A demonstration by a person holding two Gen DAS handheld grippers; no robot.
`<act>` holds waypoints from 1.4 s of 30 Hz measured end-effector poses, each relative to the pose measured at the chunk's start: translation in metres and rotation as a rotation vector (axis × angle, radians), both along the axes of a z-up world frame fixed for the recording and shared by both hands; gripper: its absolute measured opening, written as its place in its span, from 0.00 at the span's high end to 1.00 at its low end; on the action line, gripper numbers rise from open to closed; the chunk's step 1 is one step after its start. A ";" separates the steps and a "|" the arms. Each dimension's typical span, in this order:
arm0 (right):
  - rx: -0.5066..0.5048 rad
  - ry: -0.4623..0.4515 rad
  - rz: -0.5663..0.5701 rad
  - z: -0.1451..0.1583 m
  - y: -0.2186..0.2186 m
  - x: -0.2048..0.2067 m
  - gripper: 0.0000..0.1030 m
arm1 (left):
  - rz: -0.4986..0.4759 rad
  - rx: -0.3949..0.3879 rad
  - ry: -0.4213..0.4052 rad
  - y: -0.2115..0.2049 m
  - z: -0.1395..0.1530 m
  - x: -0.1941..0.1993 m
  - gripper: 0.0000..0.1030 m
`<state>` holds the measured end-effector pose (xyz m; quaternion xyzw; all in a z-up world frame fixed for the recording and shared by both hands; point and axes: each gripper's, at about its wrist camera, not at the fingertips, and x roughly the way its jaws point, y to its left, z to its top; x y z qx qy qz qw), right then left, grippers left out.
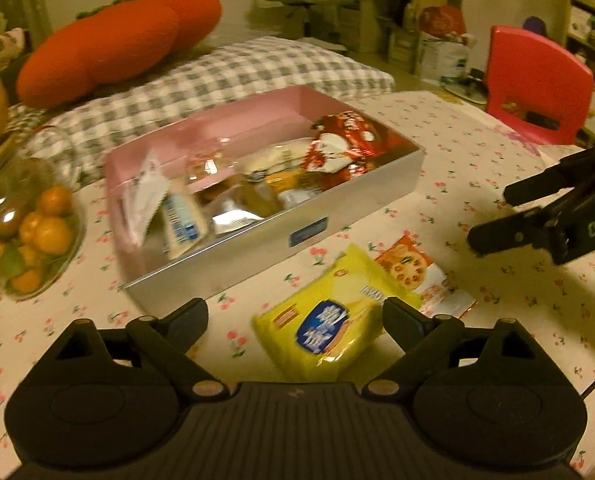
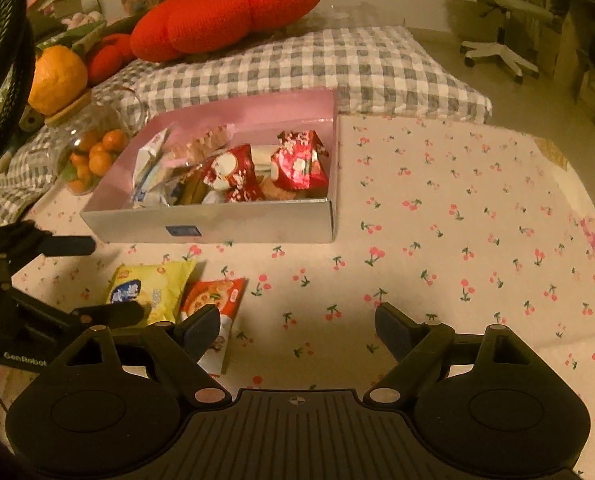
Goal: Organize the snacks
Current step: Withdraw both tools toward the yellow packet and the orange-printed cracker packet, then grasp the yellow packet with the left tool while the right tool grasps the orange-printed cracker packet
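Note:
A yellow snack packet (image 1: 321,320) lies flat on the cherry-print tablecloth, in front of the silver box (image 1: 257,256) with a pink inside. My left gripper (image 1: 295,320) hovers over it, open, with a finger on either side and neither pad pressing it. A red-orange packet (image 1: 417,272) lies beside the yellow one, partly under it. The box holds several packets, among them red foil ones (image 2: 297,164). My right gripper (image 2: 297,328) stands open over bare cloth, its left finger above the red-orange packet (image 2: 213,300). From there I see the left gripper (image 2: 113,280) at the yellow packet (image 2: 157,288).
A glass jar of small oranges (image 1: 37,232) stands left of the box. Behind the box are a checked cushion (image 2: 297,64) and a red plush cushion (image 2: 225,12). A red chair (image 1: 537,84) is at the table's far right corner. Tablecloth (image 2: 457,220) stretches right of the box.

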<state>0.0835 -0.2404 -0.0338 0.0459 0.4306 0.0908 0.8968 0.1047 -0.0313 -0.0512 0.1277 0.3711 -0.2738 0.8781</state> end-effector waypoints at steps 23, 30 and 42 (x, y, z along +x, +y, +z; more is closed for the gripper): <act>-0.038 0.035 0.052 -0.015 0.014 0.005 0.16 | -0.018 0.045 0.048 0.002 -0.005 -0.003 0.44; -0.037 0.018 0.102 -0.014 0.030 0.002 0.16 | 0.061 0.080 0.069 0.024 -0.004 -0.010 0.44; -0.065 0.032 0.192 -0.024 0.067 -0.001 0.16 | -0.015 0.041 0.051 0.048 -0.007 -0.026 0.24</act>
